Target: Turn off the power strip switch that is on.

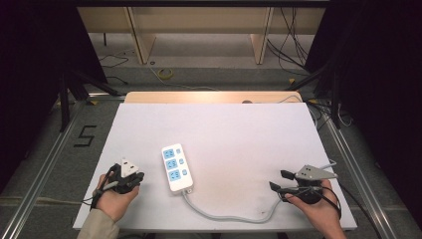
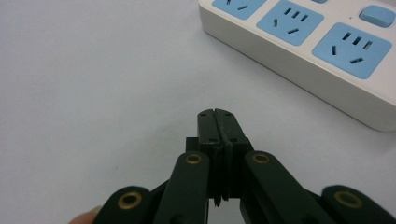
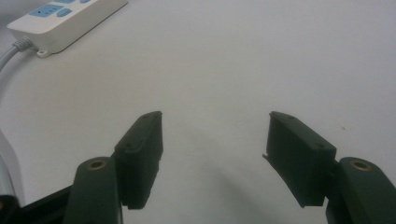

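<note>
A white sheet covers the bench [image 1: 224, 129], whose pale wooden edge shows at the far side; beyond it lie grey floor, loose cables and light wooden furniture legs, with dark curtains at both sides and a "5" taped on the floor at the left. A white strip [image 1: 176, 167] with three blue sockets lies left of the bench's middle, its grey cord [image 1: 224, 215] curving along the near edge toward the right. The left claw [image 1: 130, 175] rests near the front left, just beside the strip and apart from it, its jaws pressed together on nothing. The right claw [image 1: 279, 181] sits near the front right, well apart from the strip, jaws spread wide over bare sheet.
</note>
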The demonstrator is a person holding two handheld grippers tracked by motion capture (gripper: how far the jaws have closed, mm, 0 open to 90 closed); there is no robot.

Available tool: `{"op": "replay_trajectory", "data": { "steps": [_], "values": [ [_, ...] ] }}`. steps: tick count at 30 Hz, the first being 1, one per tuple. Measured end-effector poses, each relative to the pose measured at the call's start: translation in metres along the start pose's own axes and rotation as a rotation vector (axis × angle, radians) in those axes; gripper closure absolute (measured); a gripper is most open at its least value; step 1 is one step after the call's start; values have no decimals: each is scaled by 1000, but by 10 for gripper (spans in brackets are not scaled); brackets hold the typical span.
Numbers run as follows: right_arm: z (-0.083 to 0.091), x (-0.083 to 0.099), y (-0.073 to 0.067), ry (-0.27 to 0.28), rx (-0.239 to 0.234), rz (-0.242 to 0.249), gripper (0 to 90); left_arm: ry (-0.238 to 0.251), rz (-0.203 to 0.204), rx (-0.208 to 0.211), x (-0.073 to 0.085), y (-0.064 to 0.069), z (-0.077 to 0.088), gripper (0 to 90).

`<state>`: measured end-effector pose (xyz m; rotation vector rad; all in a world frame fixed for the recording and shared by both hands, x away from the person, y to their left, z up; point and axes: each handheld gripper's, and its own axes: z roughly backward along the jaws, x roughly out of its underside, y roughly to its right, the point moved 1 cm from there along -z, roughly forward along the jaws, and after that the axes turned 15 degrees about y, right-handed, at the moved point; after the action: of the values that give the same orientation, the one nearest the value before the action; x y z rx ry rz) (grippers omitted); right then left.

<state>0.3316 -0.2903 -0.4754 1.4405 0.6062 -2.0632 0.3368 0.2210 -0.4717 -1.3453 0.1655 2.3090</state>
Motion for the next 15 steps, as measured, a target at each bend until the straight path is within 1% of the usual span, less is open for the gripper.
{"op": "replay_trajectory", "data": {
  "steps": [3,8,11,14,15],
  "values": [
    [0,0,0,1,-1,2,371,1,18,-1,-1,1,0,896],
    [0,0,0,-2,-3,4,371,-6,25,1,-2,1,1,896],
    [0,0,0,-2,-4,4,371,-5,38,-1,-3,1,1,897],
    [0,0,-1,1,-4,2,371,-7,35,-1,-4,0,2,897],
    [0,0,-1,-1,-4,1,371,-3,41,-4,-5,0,2,897]
  ]
}}
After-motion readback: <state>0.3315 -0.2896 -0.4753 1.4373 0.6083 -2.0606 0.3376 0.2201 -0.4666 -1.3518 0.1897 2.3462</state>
